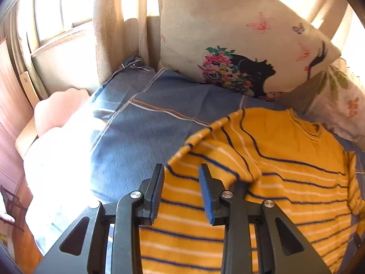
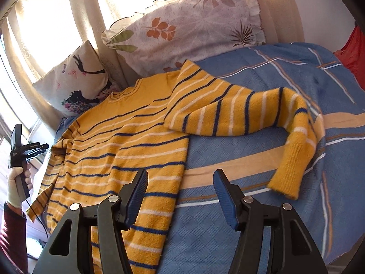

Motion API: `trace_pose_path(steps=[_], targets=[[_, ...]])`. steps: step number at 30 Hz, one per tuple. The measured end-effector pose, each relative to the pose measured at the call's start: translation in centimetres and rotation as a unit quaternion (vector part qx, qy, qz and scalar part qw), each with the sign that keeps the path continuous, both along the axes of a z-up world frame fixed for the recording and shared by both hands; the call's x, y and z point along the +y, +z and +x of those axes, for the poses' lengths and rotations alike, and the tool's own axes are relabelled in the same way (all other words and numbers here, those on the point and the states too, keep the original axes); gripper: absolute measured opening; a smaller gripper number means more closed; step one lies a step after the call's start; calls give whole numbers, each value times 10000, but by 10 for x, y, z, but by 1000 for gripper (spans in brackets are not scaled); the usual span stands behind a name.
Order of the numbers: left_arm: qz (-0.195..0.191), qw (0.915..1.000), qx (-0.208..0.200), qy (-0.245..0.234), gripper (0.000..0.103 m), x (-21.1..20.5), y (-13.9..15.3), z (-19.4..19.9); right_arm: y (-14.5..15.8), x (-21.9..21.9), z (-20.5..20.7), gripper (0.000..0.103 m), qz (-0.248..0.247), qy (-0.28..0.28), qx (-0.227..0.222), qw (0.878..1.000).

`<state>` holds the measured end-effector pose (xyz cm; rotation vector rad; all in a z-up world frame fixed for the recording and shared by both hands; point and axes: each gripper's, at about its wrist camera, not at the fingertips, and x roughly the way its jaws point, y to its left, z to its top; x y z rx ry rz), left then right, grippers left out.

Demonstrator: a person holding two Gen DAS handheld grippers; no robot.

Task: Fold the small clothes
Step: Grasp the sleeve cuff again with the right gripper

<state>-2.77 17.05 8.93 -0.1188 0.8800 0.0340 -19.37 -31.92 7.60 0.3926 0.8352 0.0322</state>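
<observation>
- Yellow knit with navy and white stripes: one sweater (image 2: 118, 141) lies spread flat on the blue bedspread (image 2: 262, 73), its neckline towards the pillows.
- In the right wrist view, the right gripper (image 2: 180, 178) hovers over the sweater's lower side edge. Its jaws stand wide apart and hold nothing; the left finger is above the striped knit, the right finger above bare bedspread.
- One sleeve (image 2: 239, 111) is folded across the shoulder and trails out over the bedspread beyond the right gripper, its cuff bending down near the gripper's right finger but apart from it.
- In the left wrist view, the left gripper (image 1: 181, 171) sits low over the sweater (image 1: 285, 182), jaws parted to a moderate gap. A raised, folded ridge of knit lies just past the fingertips. I cannot tell whether any fabric is pinched; striped knit shows through the gap.
- The right wrist view also shows the left gripper (image 2: 17, 134) at the far side of the sweater, held in a white-gloved hand (image 2: 18, 180).
- Two pillows lean at the head: one cream with a black silhouette and flowers (image 1: 239, 45), one with a leaf print (image 2: 194, 22).
- Counted: one sweater, two grippers, two pillows.
</observation>
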Motion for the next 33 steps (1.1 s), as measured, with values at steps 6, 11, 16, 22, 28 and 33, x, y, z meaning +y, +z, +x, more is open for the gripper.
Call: trace_pose_path(steps=[6,11,16,22,28,33], targets=[[-683,9950,180,-699,43,-27,-21,-101,-25,22,-15,66,587,548,353,9961],[-816,9880,362,-1261,44,-67,-56,-157,-26,35,-35,67,763,756,224,9940],[-208,9916,242,-1251,45,-93,-73,-179,-26,55,-51,51,589,1045,97,9927],[62,9969,286,-734,6,-60,-55,-198,-16,38,-75,16,399,948,7,9947],[-607,9980,-147,-51,29,3,-31,-213,3,-40,-88,39,-128,-319,-145,9993],[-720,9968,-278,-218,35,-12,-25,-203,14,-89,-70,76,-391,-1066,-391,9928]])
